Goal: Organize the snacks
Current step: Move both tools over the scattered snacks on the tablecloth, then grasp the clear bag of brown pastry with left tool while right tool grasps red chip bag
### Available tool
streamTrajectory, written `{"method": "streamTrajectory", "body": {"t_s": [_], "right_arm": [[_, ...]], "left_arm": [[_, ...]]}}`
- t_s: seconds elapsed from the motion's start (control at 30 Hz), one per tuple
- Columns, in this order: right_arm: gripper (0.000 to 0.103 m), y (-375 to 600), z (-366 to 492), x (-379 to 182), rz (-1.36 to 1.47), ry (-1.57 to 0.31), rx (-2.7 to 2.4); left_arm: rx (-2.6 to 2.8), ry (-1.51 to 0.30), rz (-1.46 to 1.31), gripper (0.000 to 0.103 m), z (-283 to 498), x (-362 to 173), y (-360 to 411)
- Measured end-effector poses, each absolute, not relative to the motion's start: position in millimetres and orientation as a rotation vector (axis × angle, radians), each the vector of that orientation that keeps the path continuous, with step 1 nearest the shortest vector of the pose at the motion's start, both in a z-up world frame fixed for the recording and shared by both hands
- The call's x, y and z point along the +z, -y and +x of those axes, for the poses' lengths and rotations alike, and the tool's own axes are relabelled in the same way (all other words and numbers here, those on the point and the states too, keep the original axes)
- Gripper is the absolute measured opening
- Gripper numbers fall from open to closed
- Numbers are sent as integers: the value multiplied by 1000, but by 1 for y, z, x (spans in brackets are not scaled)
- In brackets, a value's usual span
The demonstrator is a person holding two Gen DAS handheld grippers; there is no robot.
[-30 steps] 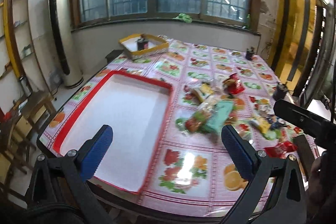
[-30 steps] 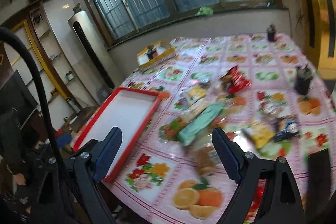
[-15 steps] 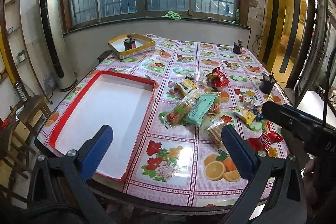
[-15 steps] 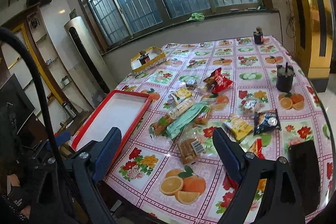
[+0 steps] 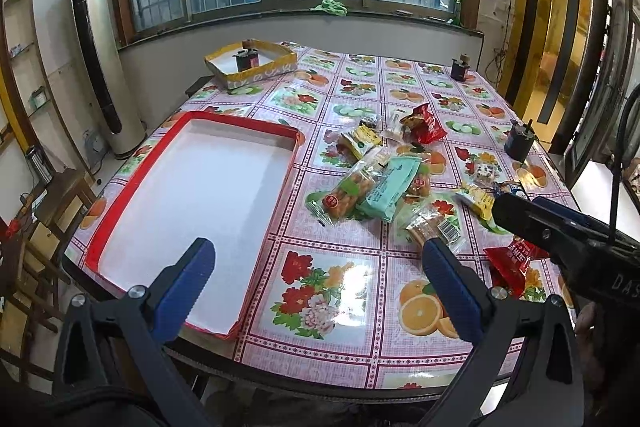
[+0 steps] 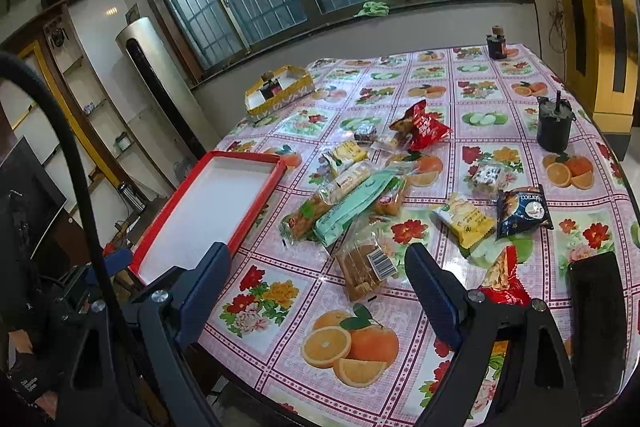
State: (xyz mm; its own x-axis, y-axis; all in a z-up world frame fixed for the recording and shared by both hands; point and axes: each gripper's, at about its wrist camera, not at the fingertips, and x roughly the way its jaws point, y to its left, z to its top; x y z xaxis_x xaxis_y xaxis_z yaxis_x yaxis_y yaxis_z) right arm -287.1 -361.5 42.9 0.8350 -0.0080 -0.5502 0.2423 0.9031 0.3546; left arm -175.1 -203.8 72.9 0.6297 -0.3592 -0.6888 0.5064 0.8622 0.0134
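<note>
Several snack packets lie in a loose pile on the fruit-print tablecloth: a mint-green pack (image 5: 390,189) (image 6: 348,207), a clear pack of orange sausages (image 5: 344,197), a brown biscuit pack (image 6: 362,267), a red bag (image 6: 422,127), a yellow packet (image 6: 464,221) and a dark blue one (image 6: 522,209). An empty red-rimmed white tray (image 5: 120,199) (image 6: 256,203) sits left of the pile. My left gripper (image 5: 320,281) is open and empty above the table's near edge. My right gripper (image 6: 318,289) is open and empty, near the biscuit pack.
A yellow box (image 5: 252,65) stands at the far left of the table. Two dark cups (image 6: 554,127) (image 6: 496,45) stand at the right and far side. A black phone (image 6: 596,311) lies at the near right. A wooden chair (image 5: 44,211) stands left of the table.
Both grippers have pulled back and steadied, so more of the table's near edge shows. The snacks and tray have not moved. Both stay open.
</note>
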Motion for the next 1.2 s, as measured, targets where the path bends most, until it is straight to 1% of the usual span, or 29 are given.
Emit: {"method": "streamTrajectory", "body": {"t_s": [0.47,0.6,0.83,1.07,1.2], "right_arm": [[89,364,-293,25,403,-599,-95],[85,371,-297,10,439,-633,-87],[77,394,-297,-9,475,-677,-111],[77,411,-323,-13,463,-710,-229],[75,419,-344,-7,477,-668,-275]], "left_arm": [[-540,-793,204,103,-158,47,195],[-576,-799,203,103,-158,42,197],[-648,-868,217,103,-143,25,225],[-735,-928,203,101,-140,3,259],[-752,-947,223,101,-138,-6,272]]}}
